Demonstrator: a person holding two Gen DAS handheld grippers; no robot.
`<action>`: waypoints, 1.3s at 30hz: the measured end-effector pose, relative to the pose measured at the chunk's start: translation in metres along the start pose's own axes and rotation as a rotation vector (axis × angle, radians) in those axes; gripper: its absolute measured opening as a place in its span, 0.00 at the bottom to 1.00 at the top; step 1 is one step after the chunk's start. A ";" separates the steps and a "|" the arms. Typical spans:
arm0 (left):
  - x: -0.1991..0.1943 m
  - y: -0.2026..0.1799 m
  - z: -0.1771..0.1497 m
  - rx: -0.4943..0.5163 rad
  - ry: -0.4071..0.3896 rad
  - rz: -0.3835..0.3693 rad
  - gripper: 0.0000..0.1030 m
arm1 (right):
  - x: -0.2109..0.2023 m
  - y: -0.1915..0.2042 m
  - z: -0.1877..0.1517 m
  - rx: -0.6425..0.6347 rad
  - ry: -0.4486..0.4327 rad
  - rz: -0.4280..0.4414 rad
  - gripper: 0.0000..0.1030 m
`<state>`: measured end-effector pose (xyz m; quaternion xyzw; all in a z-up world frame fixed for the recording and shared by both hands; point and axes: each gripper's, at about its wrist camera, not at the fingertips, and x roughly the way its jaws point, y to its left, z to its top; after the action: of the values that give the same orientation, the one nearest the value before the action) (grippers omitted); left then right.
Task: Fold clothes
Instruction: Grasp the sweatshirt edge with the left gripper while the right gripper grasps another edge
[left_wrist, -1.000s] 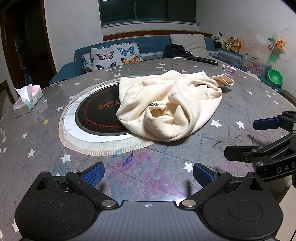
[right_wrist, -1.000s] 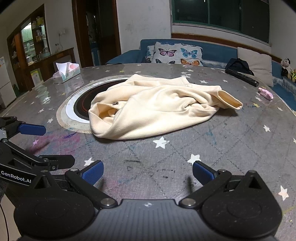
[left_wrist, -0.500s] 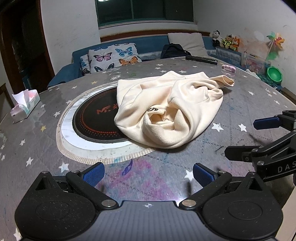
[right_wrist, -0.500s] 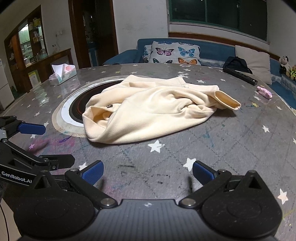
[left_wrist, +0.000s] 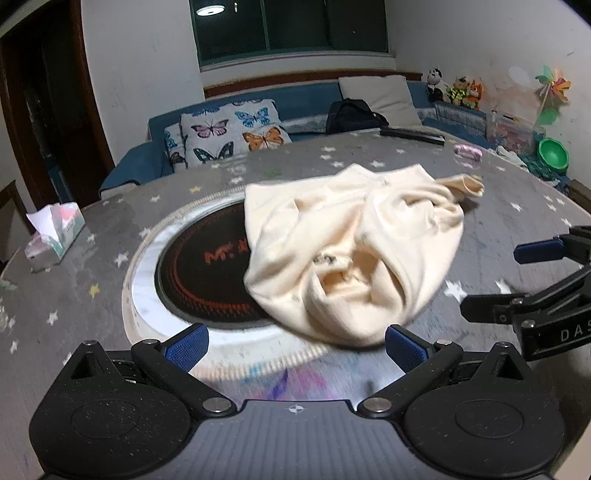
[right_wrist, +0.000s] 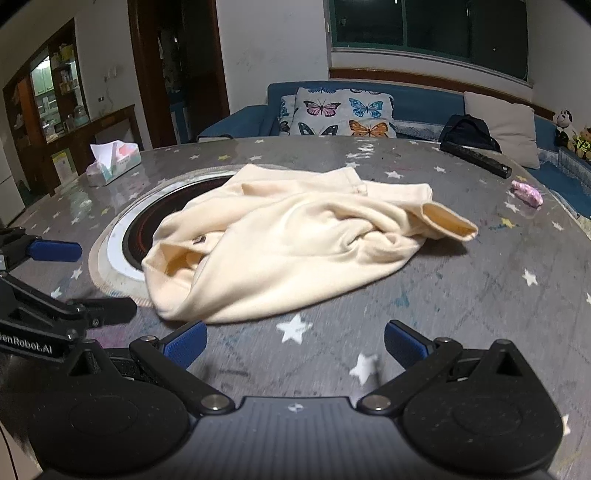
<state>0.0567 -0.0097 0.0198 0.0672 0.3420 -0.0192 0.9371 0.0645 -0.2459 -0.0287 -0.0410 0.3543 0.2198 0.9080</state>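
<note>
A crumpled cream garment lies in a heap on the round grey star-patterned table, partly over the black round hotplate. It also shows in the right wrist view, with a sleeve cuff pointing right. My left gripper is open and empty, its blue pads just short of the garment's near edge. My right gripper is open and empty, just in front of the garment's near hem. Each gripper shows at the edge of the other's view.
A tissue box stands at the table's left. A black remote and a small pink object lie at the far right. A blue sofa with butterfly cushions is behind the table. A green bowl sits at right.
Both grippers have moved forward toward the garment, which now sits closer and larger in both views. The garment itself has not moved. Both stay open.
</note>
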 end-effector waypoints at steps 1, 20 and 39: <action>0.001 0.002 0.004 -0.001 -0.006 0.002 0.99 | 0.001 -0.002 0.003 0.002 -0.004 -0.001 1.00; 0.096 0.034 0.094 -0.025 0.000 -0.016 0.60 | 0.034 -0.059 0.048 0.105 -0.029 -0.069 0.87; 0.127 0.044 0.093 -0.080 0.048 -0.088 0.08 | 0.060 0.004 0.075 -0.025 0.001 0.186 0.64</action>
<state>0.2172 0.0222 0.0137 0.0148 0.3674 -0.0452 0.9288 0.1486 -0.2025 -0.0125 -0.0195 0.3544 0.3076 0.8828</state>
